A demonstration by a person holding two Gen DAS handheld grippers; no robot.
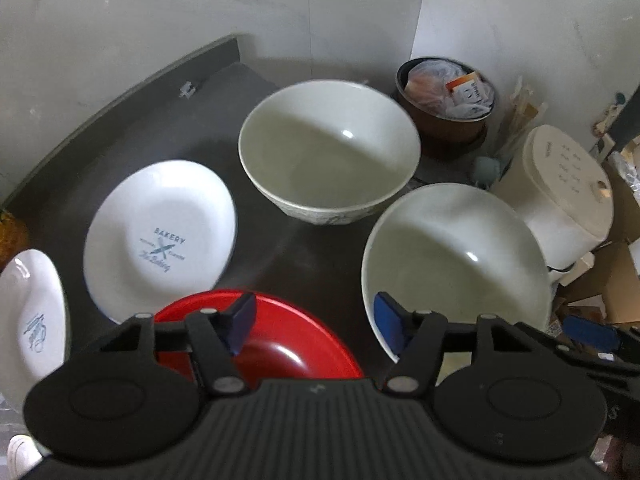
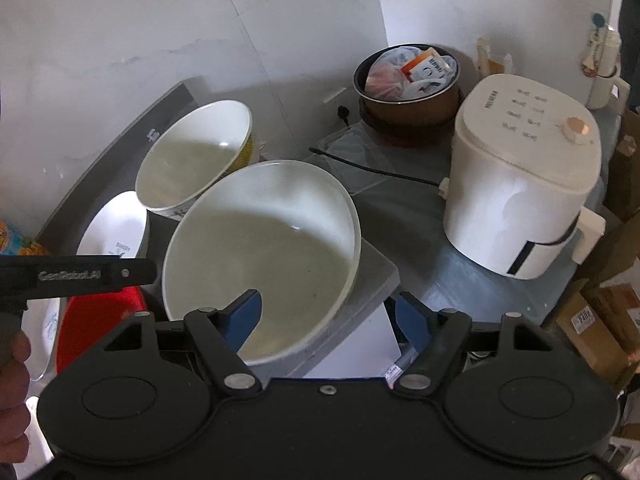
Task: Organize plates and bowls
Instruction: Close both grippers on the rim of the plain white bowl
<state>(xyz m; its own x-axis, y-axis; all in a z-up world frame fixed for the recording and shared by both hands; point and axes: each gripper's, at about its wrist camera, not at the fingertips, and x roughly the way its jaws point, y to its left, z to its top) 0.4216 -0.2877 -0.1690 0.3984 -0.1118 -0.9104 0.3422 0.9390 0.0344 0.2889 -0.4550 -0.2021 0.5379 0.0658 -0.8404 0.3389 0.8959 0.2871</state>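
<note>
In the left wrist view a white bowl (image 1: 328, 152) stands at the back of the dark counter and a second white bowl (image 1: 452, 264) stands nearer on the right. A white "Bakery" plate (image 1: 160, 232) lies to the left, another white plate (image 1: 32, 312) at the far left, and a red bowl (image 1: 280, 340) under my open left gripper (image 1: 316, 324). My right gripper (image 2: 328, 320) is open, straddling the near rim of the nearer white bowl (image 2: 260, 248). The back bowl (image 2: 192, 160), the Bakery plate (image 2: 116, 224) and the red bowl (image 2: 96, 320) show beyond.
A white rice cooker (image 2: 520, 192) stands at the right with its black cord (image 2: 376, 172). A brown pot (image 2: 412, 84) holding bags and packets sits at the back against the wall. Cardboard boxes (image 2: 592, 320) lie lower right. The counter edge (image 2: 376, 280) ends by the nearer bowl.
</note>
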